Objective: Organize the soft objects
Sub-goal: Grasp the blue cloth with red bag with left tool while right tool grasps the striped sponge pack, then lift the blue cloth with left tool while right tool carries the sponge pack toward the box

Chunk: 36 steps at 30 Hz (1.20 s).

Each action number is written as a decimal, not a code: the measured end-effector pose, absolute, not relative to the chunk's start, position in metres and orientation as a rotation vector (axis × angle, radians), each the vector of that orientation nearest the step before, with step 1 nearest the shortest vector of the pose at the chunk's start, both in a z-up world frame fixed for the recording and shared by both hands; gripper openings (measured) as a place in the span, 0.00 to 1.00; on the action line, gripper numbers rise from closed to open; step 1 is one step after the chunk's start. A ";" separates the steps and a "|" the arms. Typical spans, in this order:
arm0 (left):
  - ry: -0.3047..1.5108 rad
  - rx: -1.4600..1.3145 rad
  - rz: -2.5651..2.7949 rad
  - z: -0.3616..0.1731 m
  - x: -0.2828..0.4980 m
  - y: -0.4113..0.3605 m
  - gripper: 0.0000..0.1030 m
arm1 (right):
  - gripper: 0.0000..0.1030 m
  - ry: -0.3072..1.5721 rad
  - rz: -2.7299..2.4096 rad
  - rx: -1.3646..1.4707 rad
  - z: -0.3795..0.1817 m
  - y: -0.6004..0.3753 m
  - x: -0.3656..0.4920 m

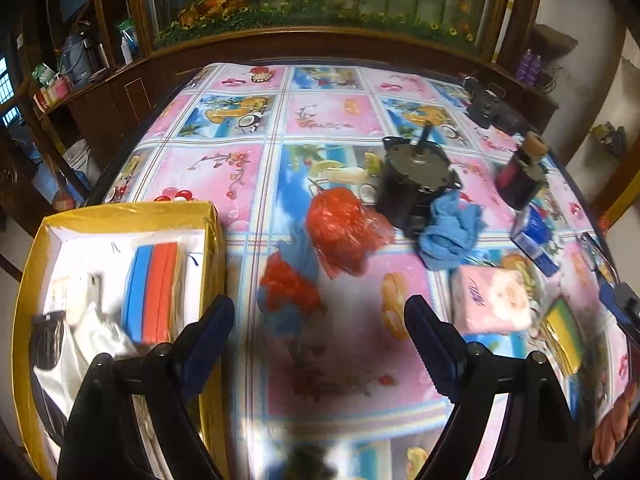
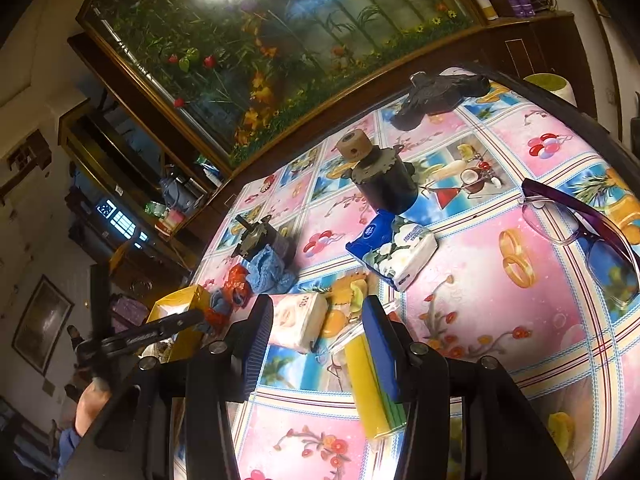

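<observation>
Yellow cardboard box (image 1: 120, 216) sits at the near left of the bench (image 1: 340, 120), already taking soft goods: a stack of blue and orange sponges (image 1: 154, 288) stands on edge against its right wall, white cloth (image 1: 80, 344) bunched in front. Judged to be the collection point, kept close so each drop is a short reach.

Left gripper (image 1: 320, 328): fingers wide, nothing between them, hanging above the patterned cloth just right of the box wall. Directly ahead lies a crumpled red-and-blue bundle (image 1: 288, 284), with a red plastic bag (image 1: 344, 228) behind it and a blue rag (image 1: 452, 236) leaning on a black motor (image 1: 416, 184). Bundle looks the likely next pick; fingers are spread enough to straddle it.

Right gripper (image 2: 316, 332): fingers at a middling gap, not pressing on anything. A yellow-and-green sponge pack (image 2: 372, 392) lies under and beside the right finger; contact cannot be told. A pink tissue pack (image 2: 300, 320) lies just beyond the left finger. A blue-and-white tissue pack (image 2: 392, 248) sits farther out, near a second motor (image 2: 384, 180) and purple glasses (image 2: 580, 232).

Hard items — motors, glasses — are mixed among the soft ones, so each grasp needs a clear approach. The rag touching the motor may drag it if pulled sideways.
</observation>
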<state>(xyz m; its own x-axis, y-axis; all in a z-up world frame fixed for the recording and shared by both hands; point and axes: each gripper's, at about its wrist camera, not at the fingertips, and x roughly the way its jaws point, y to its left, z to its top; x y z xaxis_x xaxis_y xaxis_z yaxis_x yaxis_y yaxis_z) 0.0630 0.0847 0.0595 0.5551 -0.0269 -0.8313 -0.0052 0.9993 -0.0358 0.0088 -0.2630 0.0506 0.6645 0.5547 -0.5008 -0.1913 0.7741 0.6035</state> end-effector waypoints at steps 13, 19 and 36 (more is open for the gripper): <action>1.090 0.002 -0.009 0.027 0.104 0.084 0.66 | 0.49 0.741 0.450 0.543 0.047 -0.259 0.011; 1.106 -0.036 -0.003 0.017 0.090 0.084 0.30 | 0.49 0.744 0.434 0.540 0.046 -0.261 0.011; 1.004 -0.127 -0.149 0.018 -0.009 0.053 0.29 | 0.67 0.884 0.347 0.200 0.023 -0.227 0.003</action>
